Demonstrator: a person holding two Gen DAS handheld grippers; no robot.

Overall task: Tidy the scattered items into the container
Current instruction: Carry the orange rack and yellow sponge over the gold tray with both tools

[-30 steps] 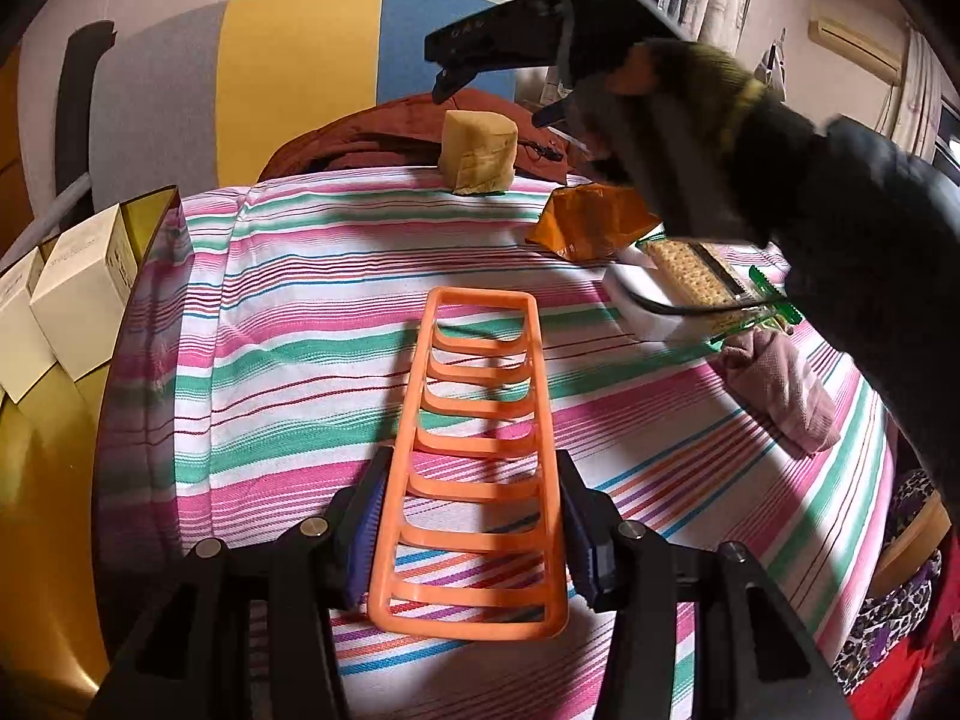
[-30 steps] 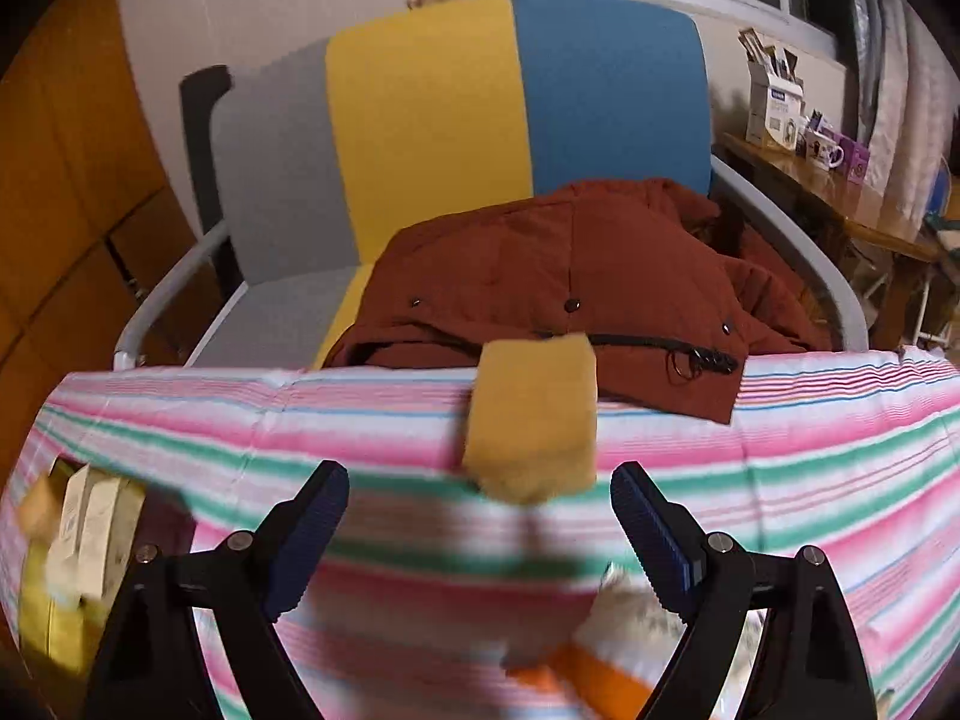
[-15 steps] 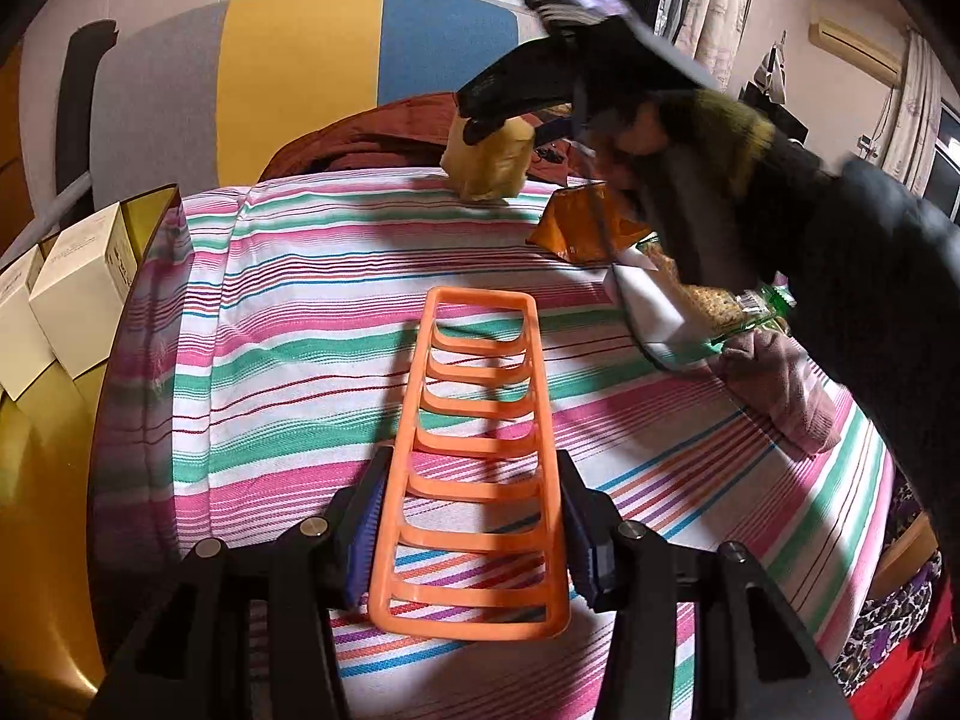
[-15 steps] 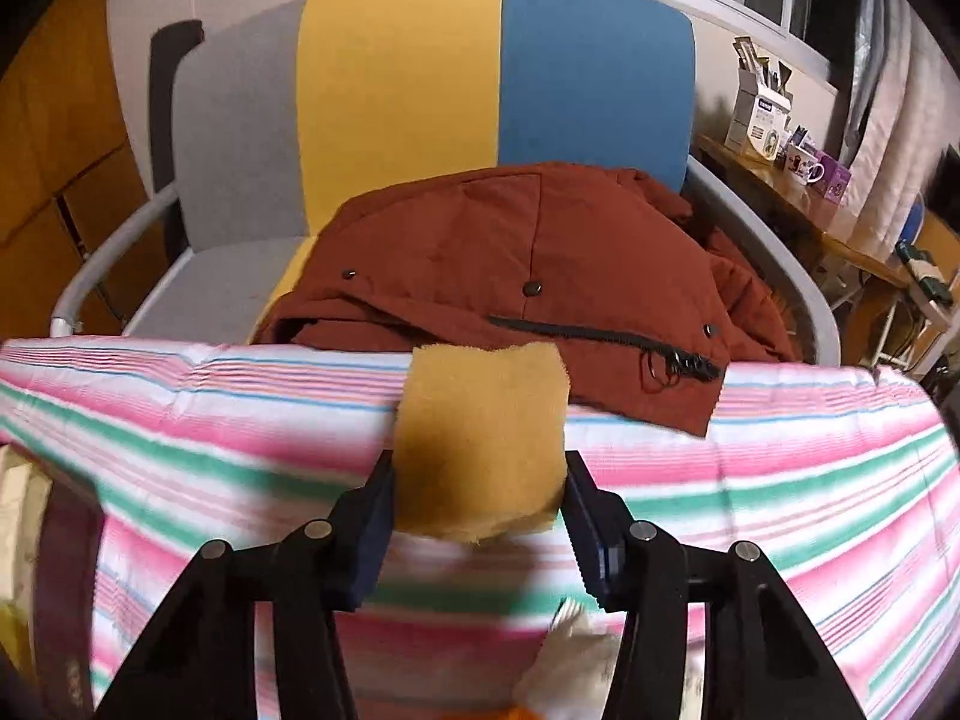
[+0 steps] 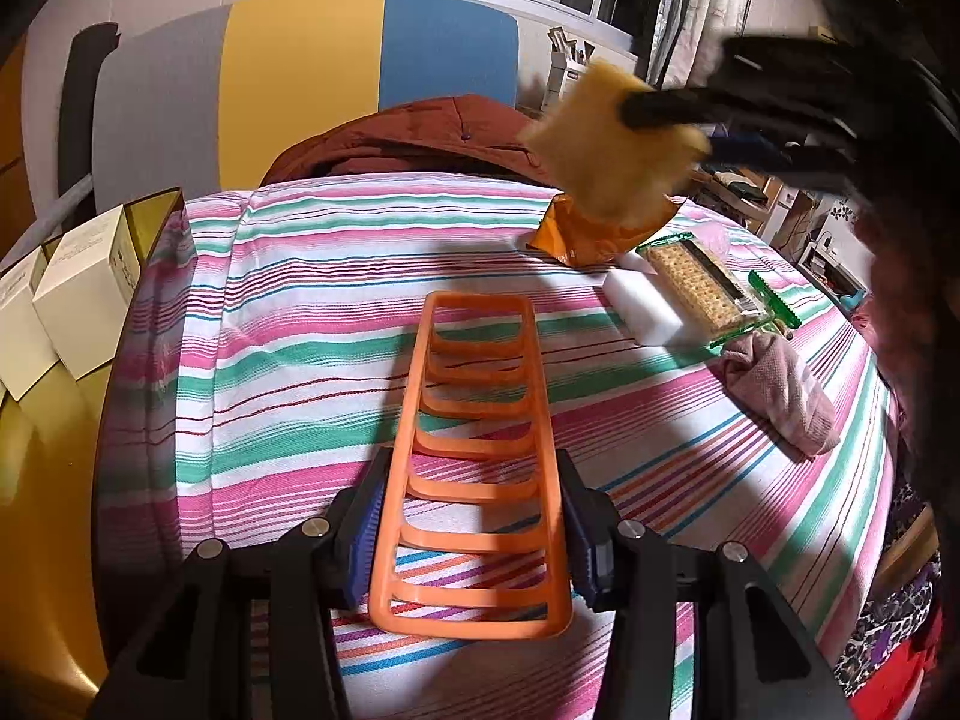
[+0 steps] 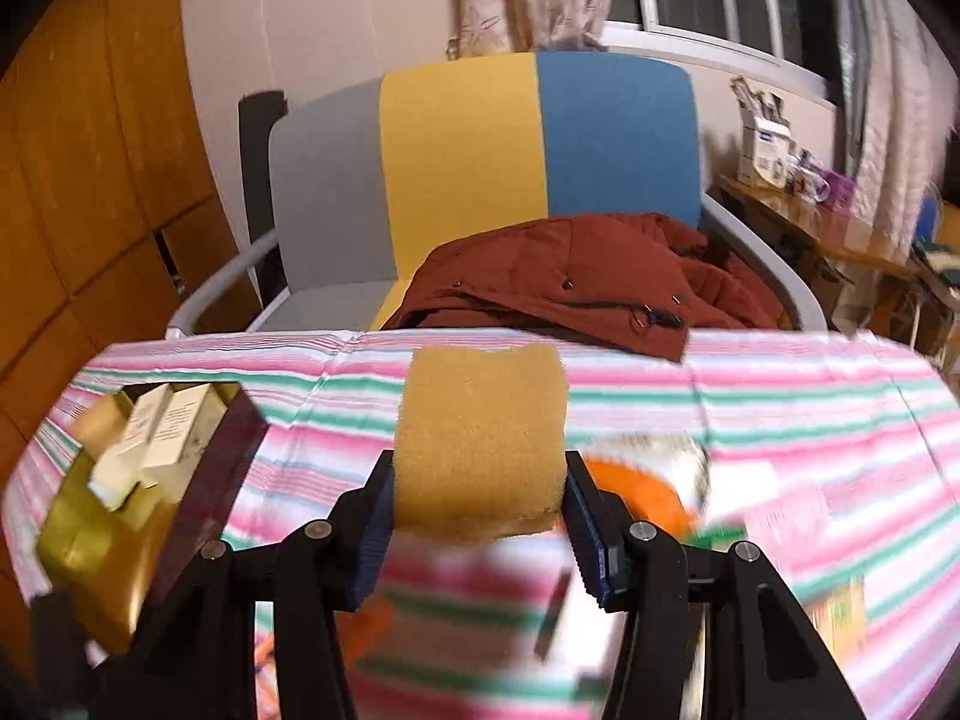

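Right gripper (image 6: pixel 477 519) – jaws clamped on the sponge (image 6: pixel 480 441) – hangs above the bench (image 5: pixel 288 312); left gripper (image 5: pixel 471 531) grips the rack (image 5: pixel 474 456).

A rack (image 5: pixel 480 456) is laid lengthwise at the middle of the table (image 5: pixel 288 312). Boxes (image 5: pixel 78 288) are set in a container (image 5: pixel 153 213) at the left edge, while a cracker pack (image 5: pixel 702 288) and a cloth (image 5: pixel 780 384) are placed to the right.

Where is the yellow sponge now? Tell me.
The yellow sponge is clamped in the right gripper, off the striped tablecloth; in the left wrist view it hangs upper right, above the orange packet.
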